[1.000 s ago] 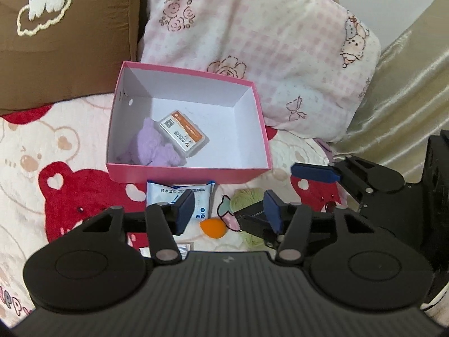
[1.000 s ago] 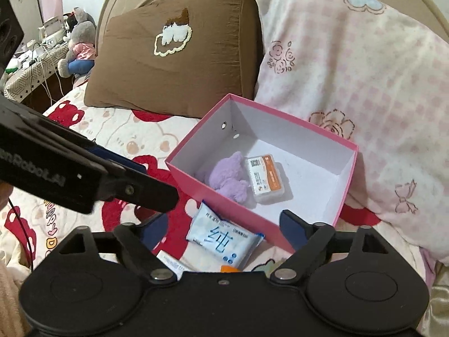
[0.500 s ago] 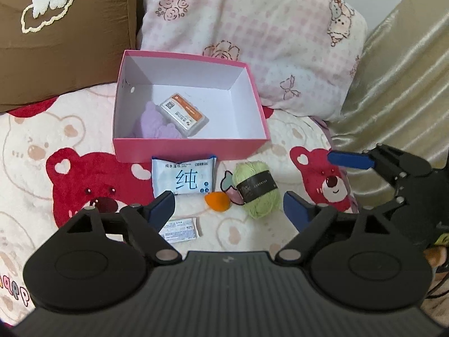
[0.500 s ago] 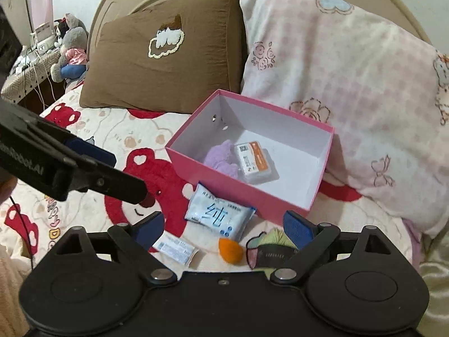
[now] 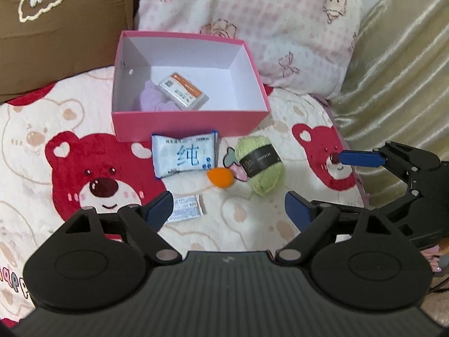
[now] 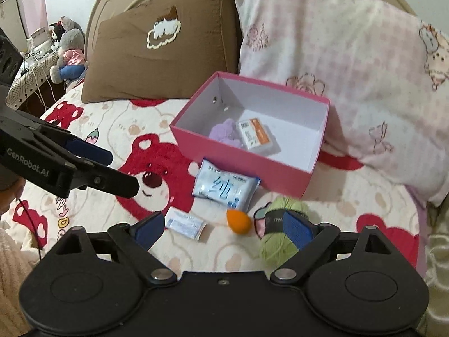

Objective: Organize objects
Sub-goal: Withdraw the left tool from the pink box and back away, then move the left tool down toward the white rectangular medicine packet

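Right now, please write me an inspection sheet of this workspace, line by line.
Surface: bear-print blanket on a bed.
Job's things: pink box holding a purple plush and an orange-white packet; outside it lie a wipes pack, orange sponge, green yarn and small sachet.
Clutter: nothing seen.
Grippers: left gripper open and empty, jaws just opened; right gripper open and empty.
Cables: thin black one at the left edge.
Surroundings: brown pillow, pink pillow, stuffed toys.

Box [image 5: 190,129] before pillows [image 5: 252,14], holding card [image 5: 183,91] on plush [image 5: 150,98]; wipes [image 5: 183,154], sponge [image 5: 221,177], yarn [image 5: 261,165], sachet [image 5: 186,209] in front.
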Demonstrator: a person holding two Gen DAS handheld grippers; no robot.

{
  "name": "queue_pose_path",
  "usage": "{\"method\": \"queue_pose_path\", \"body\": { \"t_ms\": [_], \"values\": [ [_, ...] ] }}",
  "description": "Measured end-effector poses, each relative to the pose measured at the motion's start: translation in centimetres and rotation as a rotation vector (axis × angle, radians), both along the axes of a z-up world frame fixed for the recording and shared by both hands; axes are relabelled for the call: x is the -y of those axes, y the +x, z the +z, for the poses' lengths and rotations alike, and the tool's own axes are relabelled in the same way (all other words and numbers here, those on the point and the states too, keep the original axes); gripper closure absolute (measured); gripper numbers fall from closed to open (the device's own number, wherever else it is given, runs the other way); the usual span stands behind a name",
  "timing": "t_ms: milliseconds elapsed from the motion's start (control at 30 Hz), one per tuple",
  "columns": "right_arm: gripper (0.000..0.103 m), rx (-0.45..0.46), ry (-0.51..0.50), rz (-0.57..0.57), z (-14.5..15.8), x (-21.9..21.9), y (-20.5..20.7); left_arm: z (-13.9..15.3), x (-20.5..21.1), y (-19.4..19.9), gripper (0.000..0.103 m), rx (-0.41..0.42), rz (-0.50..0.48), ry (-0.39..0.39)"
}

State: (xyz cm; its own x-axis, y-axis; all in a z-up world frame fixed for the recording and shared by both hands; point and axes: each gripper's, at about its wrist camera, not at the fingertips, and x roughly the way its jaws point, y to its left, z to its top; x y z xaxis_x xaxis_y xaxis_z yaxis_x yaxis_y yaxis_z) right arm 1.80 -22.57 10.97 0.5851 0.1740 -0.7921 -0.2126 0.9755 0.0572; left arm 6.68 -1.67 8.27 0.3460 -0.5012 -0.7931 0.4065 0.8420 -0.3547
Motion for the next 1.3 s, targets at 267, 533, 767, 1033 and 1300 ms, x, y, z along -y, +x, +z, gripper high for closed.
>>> {"method": "queue_pose_path", "body": {
  "t_ms": [267,533,767,1033,1300],
  "values": [
    [0.009,-0.064,-0.008,0.021,-1.7,-1.0,-0.6,-1.9,-0.3,-0.7,0.018,-0.022,-0.022,0.069],
    [0.009,-0.106,-0.005,0.019,-2.9,-1.6,-1.2,-4.0,-1.5,-1.6,0.017,-0.041,-0.009,0.092],
    [0.010,-0.098,-0.032,0.004,-4.4,-3.0,-1.9,-4.9,-2.5,-1.9,0.017,0.020,0.100,0.119],
    [0.012,-0.075,0.021,0.029,-5.9,-4.0,-2.2,-7.9,-3.9,-1.7,0.017,0.040,0.134,0.141],
    [0.012,-0.125,0.055,0.065,-9.9,-6.4,-1.6,-10.2,-4.1,-2.1,0.017,0.048,0.108,0.145]
  ]
}}
